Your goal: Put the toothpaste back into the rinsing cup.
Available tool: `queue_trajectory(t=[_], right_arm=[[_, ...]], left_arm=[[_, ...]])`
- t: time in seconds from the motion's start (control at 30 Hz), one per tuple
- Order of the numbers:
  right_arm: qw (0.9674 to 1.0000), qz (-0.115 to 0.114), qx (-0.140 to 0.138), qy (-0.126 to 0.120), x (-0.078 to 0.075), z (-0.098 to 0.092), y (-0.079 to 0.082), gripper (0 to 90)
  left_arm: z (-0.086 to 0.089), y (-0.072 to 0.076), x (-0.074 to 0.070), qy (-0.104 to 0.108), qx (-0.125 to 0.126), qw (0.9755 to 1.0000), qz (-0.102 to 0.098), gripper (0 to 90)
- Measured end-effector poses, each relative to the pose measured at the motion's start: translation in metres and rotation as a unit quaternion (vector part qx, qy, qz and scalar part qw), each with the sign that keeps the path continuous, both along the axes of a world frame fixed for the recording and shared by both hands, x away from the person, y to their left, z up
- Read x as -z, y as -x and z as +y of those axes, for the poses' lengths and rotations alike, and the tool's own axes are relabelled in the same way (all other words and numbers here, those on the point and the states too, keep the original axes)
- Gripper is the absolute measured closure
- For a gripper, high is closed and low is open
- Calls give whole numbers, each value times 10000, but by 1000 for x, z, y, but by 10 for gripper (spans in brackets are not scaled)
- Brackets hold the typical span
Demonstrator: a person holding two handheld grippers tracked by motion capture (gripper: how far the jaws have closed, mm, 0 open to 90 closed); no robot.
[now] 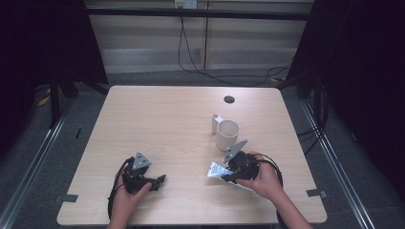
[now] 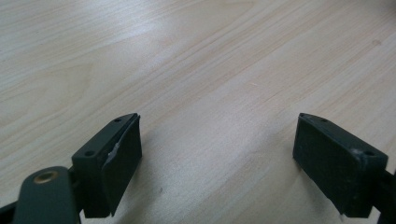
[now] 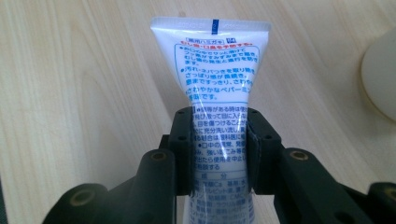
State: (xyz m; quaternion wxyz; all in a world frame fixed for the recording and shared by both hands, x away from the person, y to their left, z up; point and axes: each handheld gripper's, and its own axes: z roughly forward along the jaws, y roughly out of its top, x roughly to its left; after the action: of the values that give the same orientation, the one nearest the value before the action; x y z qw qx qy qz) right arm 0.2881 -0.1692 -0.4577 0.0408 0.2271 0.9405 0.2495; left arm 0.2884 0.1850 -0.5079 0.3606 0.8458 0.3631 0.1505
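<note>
A white mug (image 1: 227,134) is standing upright on the light wooden table (image 1: 157,124), its handle pointing toward the far side. A dark round hole (image 1: 229,99) is showing near the table's far edge. Black cables (image 1: 191,57) are hanging behind.

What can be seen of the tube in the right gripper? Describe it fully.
The tube is soft white plastic, printed with blue and red text and a blue mark at its flat crimped end. The right gripper clamps its body between both fingers; the crimp points away. It sits low over the wooden table, near the cream mug.
</note>
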Motion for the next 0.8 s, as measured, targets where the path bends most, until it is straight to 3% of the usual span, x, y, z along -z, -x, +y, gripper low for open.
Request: queue_trajectory(t=[0.03, 0.2, 0.37, 0.43, 0.57, 0.8], right_arm=[[10000, 0, 0, 0, 0, 0, 0, 684], [9982, -63, 251, -536, -7, -9, 0, 684], [9962, -118, 426, -752, -12, -14, 1, 686], [9938, -154, 490, -989, -15, -17, 0, 687], [9914, -206, 604, -1143, -18, -19, 1, 687], [9832, -346, 805, -1601, -26, -24, 0, 688]], left_arm=[[0, 0, 0, 0, 0, 10000, 0, 154], [0, 0, 0, 0, 2, 10000, 1, 154], [0, 0, 0, -4, 1, 10000, 0, 154], [0, 0, 0, -6, 2, 10000, -1, 154], [0, 0, 0, -1, 0, 10000, -1, 154], [0, 0, 0, 0, 0, 10000, 1, 154]])
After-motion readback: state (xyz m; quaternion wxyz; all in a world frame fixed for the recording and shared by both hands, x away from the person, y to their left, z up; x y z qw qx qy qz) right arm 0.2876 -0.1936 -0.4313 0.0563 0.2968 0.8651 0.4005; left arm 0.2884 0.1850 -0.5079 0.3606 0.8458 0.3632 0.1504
